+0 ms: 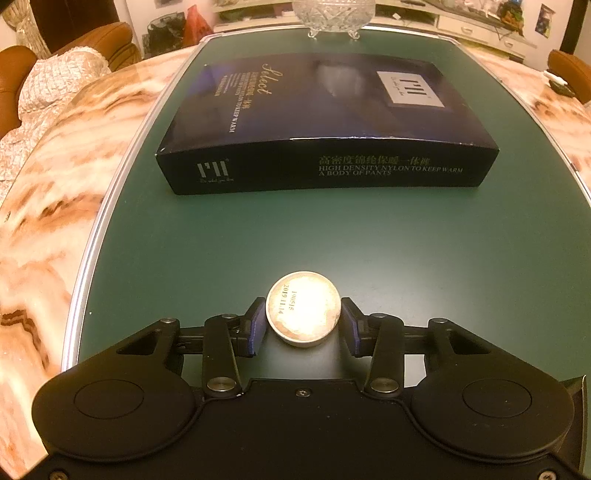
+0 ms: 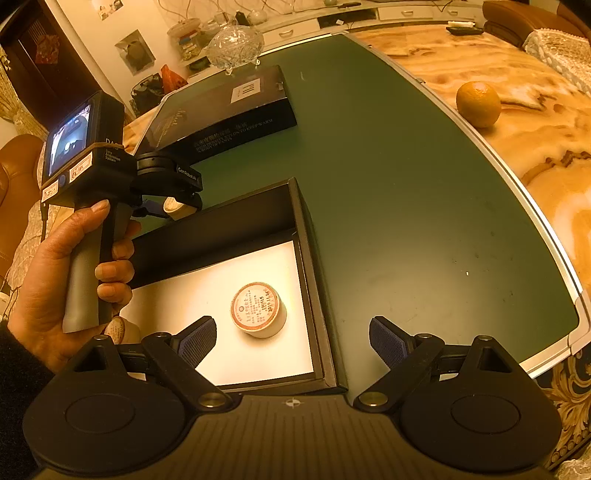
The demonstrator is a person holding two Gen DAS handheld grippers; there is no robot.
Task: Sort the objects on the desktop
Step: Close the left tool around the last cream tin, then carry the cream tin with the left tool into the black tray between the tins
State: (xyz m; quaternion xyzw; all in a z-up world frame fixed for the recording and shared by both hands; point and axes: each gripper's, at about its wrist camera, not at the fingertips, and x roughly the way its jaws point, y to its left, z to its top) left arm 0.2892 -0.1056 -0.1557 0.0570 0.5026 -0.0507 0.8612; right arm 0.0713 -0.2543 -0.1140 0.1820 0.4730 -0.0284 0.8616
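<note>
On the green mat (image 1: pixel 258 236) of the marble worktop (image 1: pixel 55 192), seen from the left wrist, the left claw (image 1: pixel 303 321) is clenched on a small round tin (image 1: pixel 303 314), its blue pads (image 1: pixel 258 325) pressing the tin's two sides. The tin's pale face shows a stamped date and points at the camera. Beyond the tin lies a dark flat box lid (image 1: pixel 325 125) printed with white lettering, well apart from it. Behind the lid, at the far edge of the mat, stands a cut-glass bowl (image 1: pixel 332 14) on small feet.

From the right wrist, the right claw (image 2: pixel 291 341) is released, its pads (image 2: pixel 195 339) spread wide with nothing between them, above the near corner of an open box tray (image 2: pixel 306 258) with dark walls and a white floor. Inside the tray a second round tin (image 2: pixel 260 310) with a red-ringed label stands upright, apart from the walls. Left of the tray, a hand (image 2: pixel 48 288) grips the handle of the left claw, which holds its tin just beyond the tray's far wall. Another labelled tin (image 2: pixel 116 328) peeps out under that hand, mostly hidden. The box lid lies further beyond the tray, the glass bowl behind it. An orange (image 2: pixel 478 103) sits on the bare marble, well right of the tray and off the mat.
</note>
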